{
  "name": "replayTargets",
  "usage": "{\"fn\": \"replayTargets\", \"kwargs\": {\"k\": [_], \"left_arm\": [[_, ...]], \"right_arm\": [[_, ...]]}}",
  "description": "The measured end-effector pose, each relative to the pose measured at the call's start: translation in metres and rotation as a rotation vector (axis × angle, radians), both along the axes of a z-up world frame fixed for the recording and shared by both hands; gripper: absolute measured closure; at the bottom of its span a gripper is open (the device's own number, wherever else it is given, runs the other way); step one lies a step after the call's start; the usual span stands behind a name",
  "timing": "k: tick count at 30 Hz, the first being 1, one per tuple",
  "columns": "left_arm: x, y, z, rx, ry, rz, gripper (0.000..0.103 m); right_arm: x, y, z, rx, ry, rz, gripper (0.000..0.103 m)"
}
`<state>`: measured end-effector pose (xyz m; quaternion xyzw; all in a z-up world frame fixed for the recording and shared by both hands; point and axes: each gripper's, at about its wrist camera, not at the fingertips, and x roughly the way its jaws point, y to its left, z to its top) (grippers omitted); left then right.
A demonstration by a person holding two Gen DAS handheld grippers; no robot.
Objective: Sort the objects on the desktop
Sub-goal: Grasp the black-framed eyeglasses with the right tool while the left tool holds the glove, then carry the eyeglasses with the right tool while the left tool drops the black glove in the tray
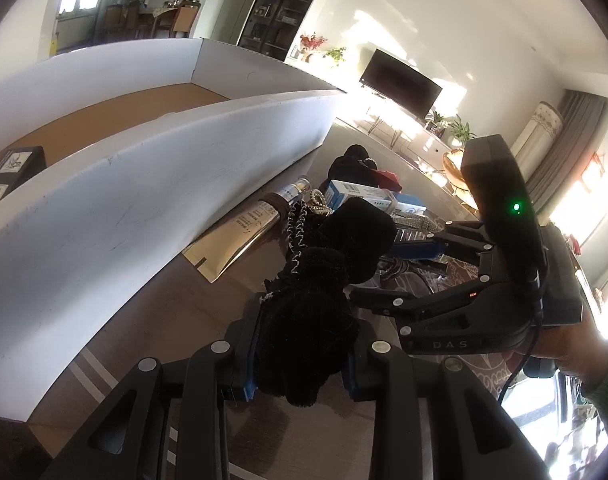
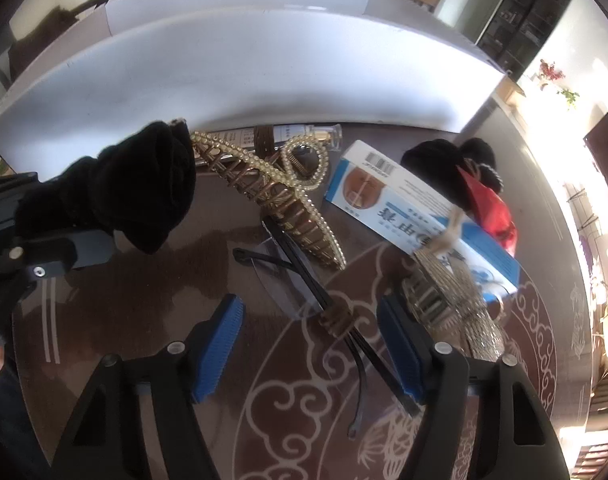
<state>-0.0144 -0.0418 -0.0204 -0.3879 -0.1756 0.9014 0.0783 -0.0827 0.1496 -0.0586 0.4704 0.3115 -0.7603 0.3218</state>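
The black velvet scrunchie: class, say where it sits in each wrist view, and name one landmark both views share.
Left wrist view: the scrunchie fills the lower centre, clamped in the left hand-held gripper.
Right wrist view: the scrunchie is at the left edge, above the table, left of the gold hair clip.
Shared landmark: the white box wall behind it.
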Motion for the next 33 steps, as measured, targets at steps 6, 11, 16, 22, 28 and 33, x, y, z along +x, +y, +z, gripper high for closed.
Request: {"fn": "replayTargets", "kwargs": {"k": [6,11,16,22,28,33], "left_arm": [[-0.001,0.005,-0.001,-0.005,-0.001,-0.015,0.072],[0.004,0.011,0.002,-0.008,0.009,-0.047,0.072],[0.031,0.019,0.022,-0.022,0.046,-0.097,0.072],[0.052,-0.002,0.067,0.006,0.069,-0.097,0.072],[0.018,-0.097,0.117,-0.018,0.067,0.068,0.072],[-0.026,-0.169,0.107,-0.055,-0.079,0.201,0.072]], "right_arm": [[-0.004,0.017,0.001,-0.073,-0.088,-0.076,0.077],[0.017,0.056,0.012,-0.143,-0.123,-0.19,0.09],[0.035,0.095,0.029,-0.223,-0.132,-0.305,0.09],[0.03,0.106,0.068,-0.346,-0.134,-0.378,0.09],[0.002,0.02,0.139,-0.476,-0.089,-0.289,0.09],[-0.033,-0.079,0.164,-0.558,-0.073,-0.221,0.09]]}}
